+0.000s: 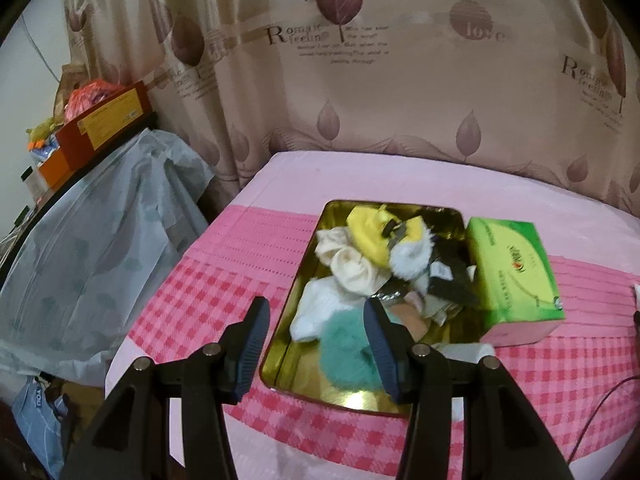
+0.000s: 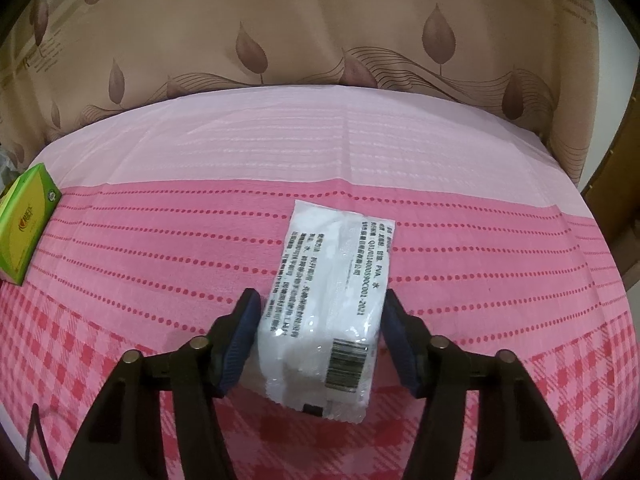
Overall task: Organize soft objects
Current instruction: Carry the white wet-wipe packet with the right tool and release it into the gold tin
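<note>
A: What's the setting?

B: A leaf-print curtain [image 2: 320, 20] hangs behind a bed spread with a pink cover [image 2: 200, 152], plain at the far side, dotted stripes in the middle, checks at the near edge. On it sits an open gold tin [image 1: 288, 320], already heaped with soft things: a cream scrunchie [image 1: 352, 268], a teal fluffy piece [image 1: 344, 352], something yellow and white. A green tissue box [image 1: 512, 276] stands touching the tin's right wall.

A: And the item being handled?

B: A white packet in clear printed wrap [image 2: 332, 300], lying on the cover well to the right of the tissue box. Its long axis runs away from the right gripper [image 2: 320, 340], near end between the jaws.

A: Gripped?

B: The pads flank its sides closely; the right one shows a sliver of gap, so I'd judge it is not yet clamped.

A: The other gripper?

B: The left gripper [image 1: 314, 344] hangs spread and empty above the tin's near end. The right hand is plainly the nearer one; the packet would have to travel leftward to the tin.
</note>
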Demonstrator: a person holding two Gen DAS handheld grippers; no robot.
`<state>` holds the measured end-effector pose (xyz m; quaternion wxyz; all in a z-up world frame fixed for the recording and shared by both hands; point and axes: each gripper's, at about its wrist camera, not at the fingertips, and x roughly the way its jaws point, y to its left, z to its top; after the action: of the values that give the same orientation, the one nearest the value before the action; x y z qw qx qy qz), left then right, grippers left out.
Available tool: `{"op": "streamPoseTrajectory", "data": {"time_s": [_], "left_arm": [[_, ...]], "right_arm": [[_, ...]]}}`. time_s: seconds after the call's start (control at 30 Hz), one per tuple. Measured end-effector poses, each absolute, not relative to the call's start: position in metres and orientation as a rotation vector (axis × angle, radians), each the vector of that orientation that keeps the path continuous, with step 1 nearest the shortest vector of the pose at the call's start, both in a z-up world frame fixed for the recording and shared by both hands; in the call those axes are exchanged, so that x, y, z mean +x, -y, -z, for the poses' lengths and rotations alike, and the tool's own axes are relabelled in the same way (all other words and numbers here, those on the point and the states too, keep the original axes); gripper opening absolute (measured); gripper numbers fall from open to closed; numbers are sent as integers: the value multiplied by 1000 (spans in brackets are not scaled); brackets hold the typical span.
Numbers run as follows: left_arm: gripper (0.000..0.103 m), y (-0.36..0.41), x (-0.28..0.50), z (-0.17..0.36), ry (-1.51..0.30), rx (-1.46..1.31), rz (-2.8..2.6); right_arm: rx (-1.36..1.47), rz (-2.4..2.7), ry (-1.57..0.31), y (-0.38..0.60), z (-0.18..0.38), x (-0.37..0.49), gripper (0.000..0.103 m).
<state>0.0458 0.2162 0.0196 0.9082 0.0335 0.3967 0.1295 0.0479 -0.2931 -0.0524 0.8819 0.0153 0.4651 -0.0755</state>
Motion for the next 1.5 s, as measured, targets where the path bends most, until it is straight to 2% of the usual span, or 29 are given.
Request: {"op": "streamPoseTrajectory", "data": {"time_s": [0.63,1.5], "left_arm": [[50,-228,16,10,-814,95,-268],[51,-244,10,9,-803,-5,-243]], "right_arm": [[-29,182,-957,253,33,44,47],[-136,-187,-865,72,-37,61,47]]}}
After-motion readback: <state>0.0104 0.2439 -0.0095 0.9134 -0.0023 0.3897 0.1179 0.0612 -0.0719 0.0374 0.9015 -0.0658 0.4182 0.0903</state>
